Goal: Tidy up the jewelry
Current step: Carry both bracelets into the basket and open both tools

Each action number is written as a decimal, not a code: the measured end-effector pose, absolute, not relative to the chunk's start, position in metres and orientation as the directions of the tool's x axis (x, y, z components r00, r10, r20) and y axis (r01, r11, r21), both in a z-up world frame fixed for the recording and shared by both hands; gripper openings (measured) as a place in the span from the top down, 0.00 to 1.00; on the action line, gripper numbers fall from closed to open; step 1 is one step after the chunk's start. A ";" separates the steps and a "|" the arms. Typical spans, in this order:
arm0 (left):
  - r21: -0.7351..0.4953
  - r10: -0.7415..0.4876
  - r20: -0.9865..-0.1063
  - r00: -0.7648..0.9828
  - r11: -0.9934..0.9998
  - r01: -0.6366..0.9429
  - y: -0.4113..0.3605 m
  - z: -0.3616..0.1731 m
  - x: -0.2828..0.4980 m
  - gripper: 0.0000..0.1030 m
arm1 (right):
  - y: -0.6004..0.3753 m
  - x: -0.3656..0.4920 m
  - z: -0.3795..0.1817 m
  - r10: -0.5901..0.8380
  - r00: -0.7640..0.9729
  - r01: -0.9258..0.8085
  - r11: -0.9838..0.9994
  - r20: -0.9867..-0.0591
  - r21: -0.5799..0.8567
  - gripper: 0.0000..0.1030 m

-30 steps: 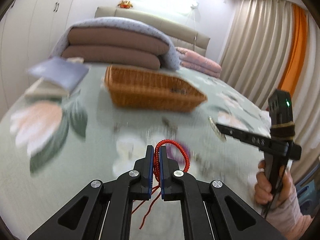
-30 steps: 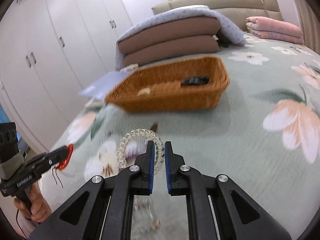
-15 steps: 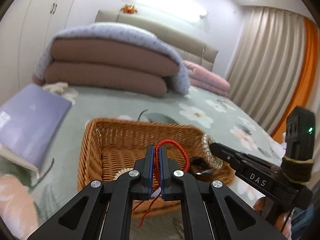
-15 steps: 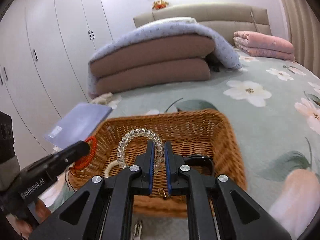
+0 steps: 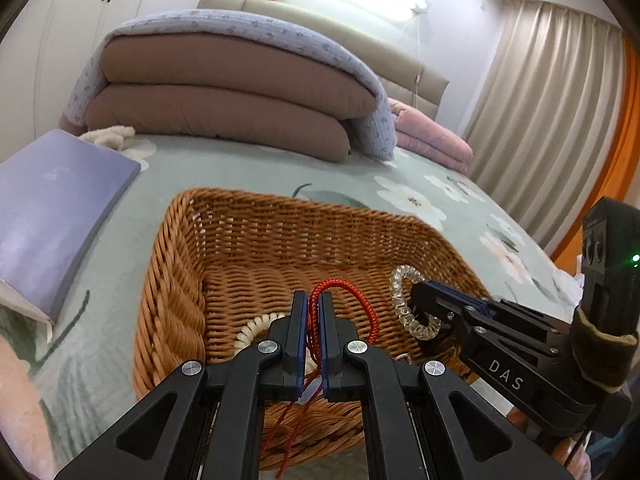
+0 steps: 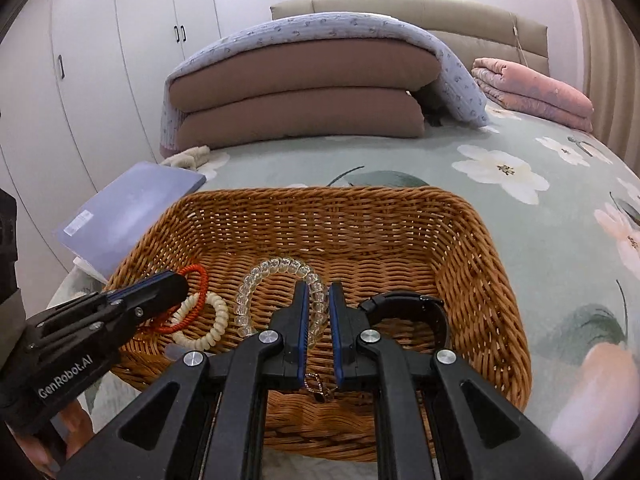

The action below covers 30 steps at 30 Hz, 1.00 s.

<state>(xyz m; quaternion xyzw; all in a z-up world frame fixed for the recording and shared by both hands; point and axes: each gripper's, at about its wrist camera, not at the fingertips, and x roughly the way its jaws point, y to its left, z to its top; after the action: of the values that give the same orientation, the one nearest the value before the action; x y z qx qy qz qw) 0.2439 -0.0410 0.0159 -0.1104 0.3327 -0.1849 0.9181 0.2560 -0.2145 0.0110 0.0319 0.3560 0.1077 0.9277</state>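
A brown wicker basket [image 5: 256, 236] [image 6: 472, 248] lies on the flowered bed cover. Over its near end my left gripper [image 5: 314, 302] is shut on a red cord bracelet [image 5: 360, 298], whose loose ends hang below the fingers. Beside it my right gripper [image 6: 318, 294] is shut on a clear bead bracelet [image 6: 276, 266] and hangs over the basket too. In the left wrist view the right gripper [image 5: 416, 294] shows at the right with the clear bead bracelet [image 5: 400, 284]. In the basket lie a cream coil bracelet [image 6: 208, 324] and a black band [image 6: 408, 304].
A lilac book [image 5: 52, 200] lies on the bed left of the basket. Folded brown and blue bedding [image 6: 304, 92] and a pink quilt [image 6: 532, 92] are stacked behind it. White cupboards [image 6: 100, 60] line the left wall, and curtains [image 5: 540, 100] hang at the right.
Both grippers have travelled forward from the open bed cover to above the basket, each still shut on its bracelet. The basket now fills the lower part of both views.
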 end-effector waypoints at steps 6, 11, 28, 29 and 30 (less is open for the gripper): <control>-0.343 -0.420 -0.569 0.708 0.903 0.260 -0.039 0.014 0.244 0.93 | -0.217 0.259 0.008 0.241 0.711 -0.182 0.971 -0.661 0.158 0.88; -0.380 -0.444 -0.547 0.710 0.887 0.262 -0.034 0.018 0.241 0.78 | -0.220 0.258 0.008 0.262 0.705 -0.190 0.965 -0.659 0.180 0.88; -0.398 -0.435 -0.439 0.786 0.878 0.264 -0.015 0.044 0.205 0.52 | -0.233 0.218 0.032 0.298 0.781 -0.222 0.954 -0.549 0.203 0.87; -0.399 -0.439 -0.429 0.790 0.876 0.271 -0.013 0.047 0.199 0.52 | -0.233 0.207 0.036 0.296 0.792 -0.225 0.954 -0.534 0.196 0.87; -0.397 -0.442 -0.414 0.796 0.874 0.279 -0.011 0.050 0.190 0.52 | -0.233 0.200 0.040 0.302 0.796 -0.232 0.953 -0.524 0.197 0.87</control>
<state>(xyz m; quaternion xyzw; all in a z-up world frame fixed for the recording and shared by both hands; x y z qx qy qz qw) 0.1895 -0.0113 0.0498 -0.1601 0.2545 -0.1930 0.9340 0.1997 -0.2332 0.0398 0.0613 0.2861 0.1413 0.9457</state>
